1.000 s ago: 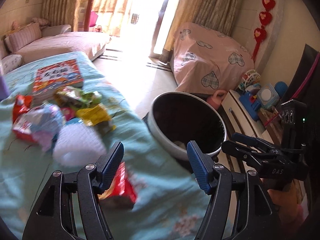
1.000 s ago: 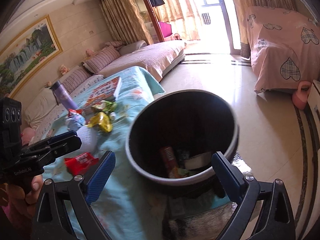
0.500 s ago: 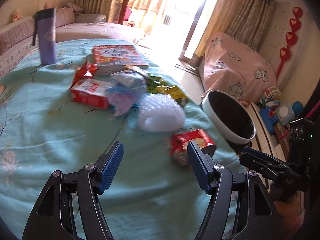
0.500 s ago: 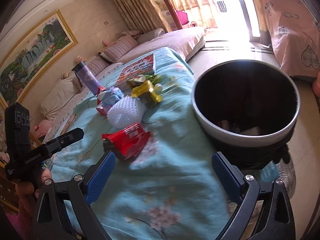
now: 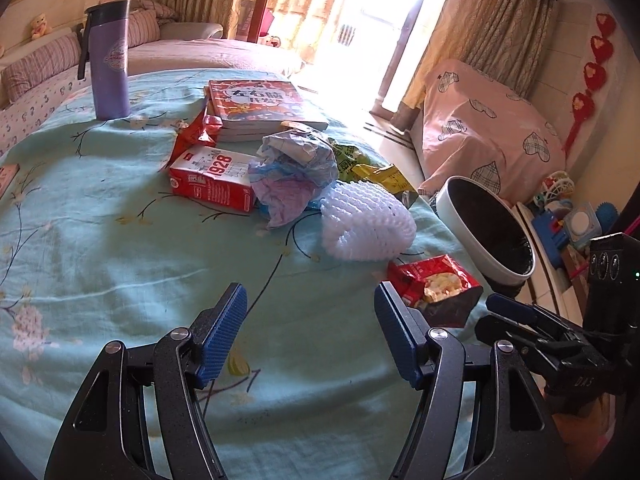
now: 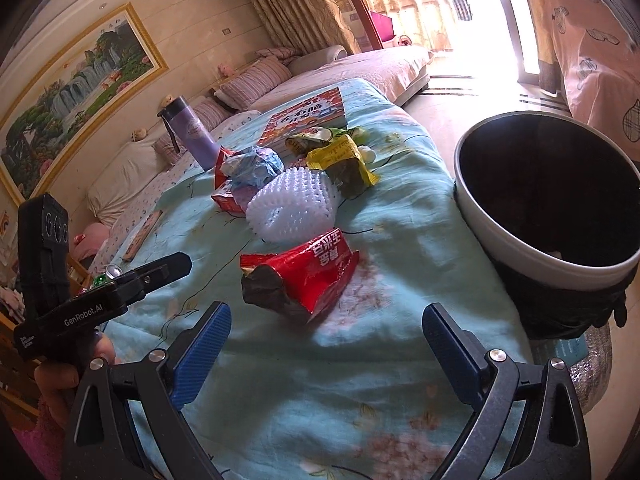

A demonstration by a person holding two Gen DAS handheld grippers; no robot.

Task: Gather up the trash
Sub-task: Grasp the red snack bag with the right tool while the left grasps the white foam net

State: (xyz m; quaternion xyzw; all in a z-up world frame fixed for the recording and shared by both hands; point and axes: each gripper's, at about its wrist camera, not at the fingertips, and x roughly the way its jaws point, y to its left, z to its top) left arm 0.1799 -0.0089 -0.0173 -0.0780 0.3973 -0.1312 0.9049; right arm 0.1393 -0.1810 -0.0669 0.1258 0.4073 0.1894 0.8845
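Note:
A red snack bag [image 6: 300,276] lies on the teal tablecloth [image 6: 360,380] just ahead of my open, empty right gripper [image 6: 326,350]; it also shows in the left wrist view [image 5: 434,286]. Behind it sit white foam netting [image 5: 366,222], a yellow wrapper [image 6: 342,158], crumpled blue-purple paper [image 5: 294,172] and a red 1928 carton [image 5: 212,180]. My left gripper [image 5: 310,334] is open and empty over bare cloth, left of the bag. The white-rimmed bin [image 6: 548,196] stands off the table's right edge.
A purple flask [image 5: 109,66] and a red book [image 5: 260,102] stand at the table's far side. A sofa lies beyond. A pink covered seat [image 5: 488,128] and toys [image 5: 568,220] lie past the bin.
Both grippers have pulled back from over the bin toward the table. The trash pile and the red snack bag now lie ahead of them. Both stay open.

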